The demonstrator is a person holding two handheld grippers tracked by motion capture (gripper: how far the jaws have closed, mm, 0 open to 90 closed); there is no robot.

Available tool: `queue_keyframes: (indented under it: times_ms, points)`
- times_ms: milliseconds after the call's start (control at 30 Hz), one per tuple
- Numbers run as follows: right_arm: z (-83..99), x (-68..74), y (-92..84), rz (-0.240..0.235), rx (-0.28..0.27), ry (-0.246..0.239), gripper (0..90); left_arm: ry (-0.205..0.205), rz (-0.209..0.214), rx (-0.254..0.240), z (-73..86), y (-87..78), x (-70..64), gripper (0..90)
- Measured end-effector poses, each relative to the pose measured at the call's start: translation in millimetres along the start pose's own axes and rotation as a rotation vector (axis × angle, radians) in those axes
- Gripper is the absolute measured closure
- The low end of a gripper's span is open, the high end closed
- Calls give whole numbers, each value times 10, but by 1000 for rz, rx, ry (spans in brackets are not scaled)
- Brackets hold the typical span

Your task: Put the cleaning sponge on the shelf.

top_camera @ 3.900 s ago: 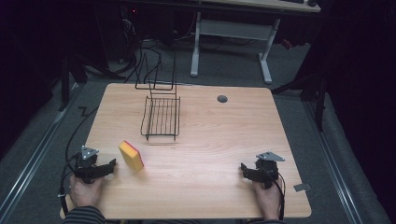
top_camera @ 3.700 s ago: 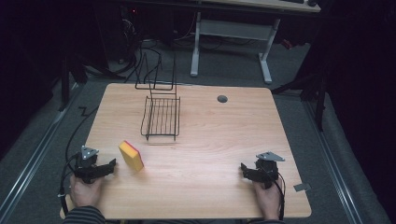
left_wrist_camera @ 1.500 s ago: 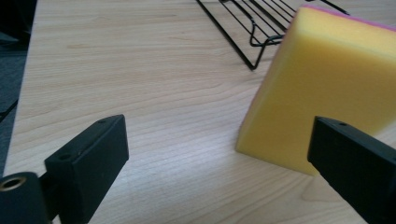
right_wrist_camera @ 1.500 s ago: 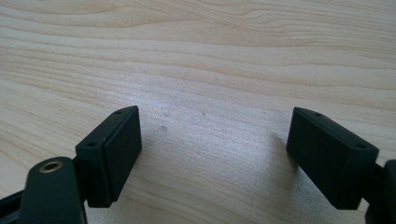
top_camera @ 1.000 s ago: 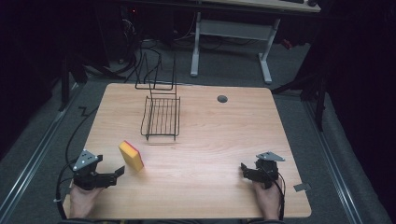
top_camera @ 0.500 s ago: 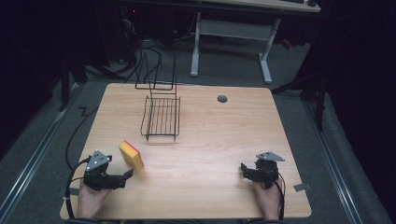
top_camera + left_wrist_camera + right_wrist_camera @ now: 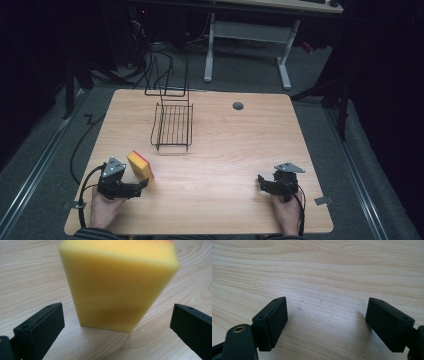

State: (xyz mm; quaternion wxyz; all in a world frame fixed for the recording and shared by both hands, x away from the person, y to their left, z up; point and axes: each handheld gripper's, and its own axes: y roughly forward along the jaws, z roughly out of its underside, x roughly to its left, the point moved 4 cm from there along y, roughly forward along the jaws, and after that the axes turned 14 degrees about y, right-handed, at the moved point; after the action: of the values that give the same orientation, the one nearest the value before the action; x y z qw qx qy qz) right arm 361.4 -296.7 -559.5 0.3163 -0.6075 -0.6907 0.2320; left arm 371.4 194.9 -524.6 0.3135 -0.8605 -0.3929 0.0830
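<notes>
The yellow sponge [image 7: 117,287] stands on the worktop [image 7: 230,150] just in front of the left gripper [image 7: 117,322], whose jaws are wide apart and not yet around it. If they push forward off-centre, the soft sponge may tip or slide away. The right gripper [image 7: 325,322] rests open, well apart.

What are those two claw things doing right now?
Left gripper: open, jaws either side of the yellow sponge, not gripping.
Right gripper: open, holding nothing.
</notes>
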Motion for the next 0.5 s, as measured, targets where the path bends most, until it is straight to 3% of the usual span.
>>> queue_keyframes:
  times_ms: [500]
  points:
    - [0, 0, 0, 0, 0, 0, 181, 15, 3, 35, -41, 158, 18, 0]
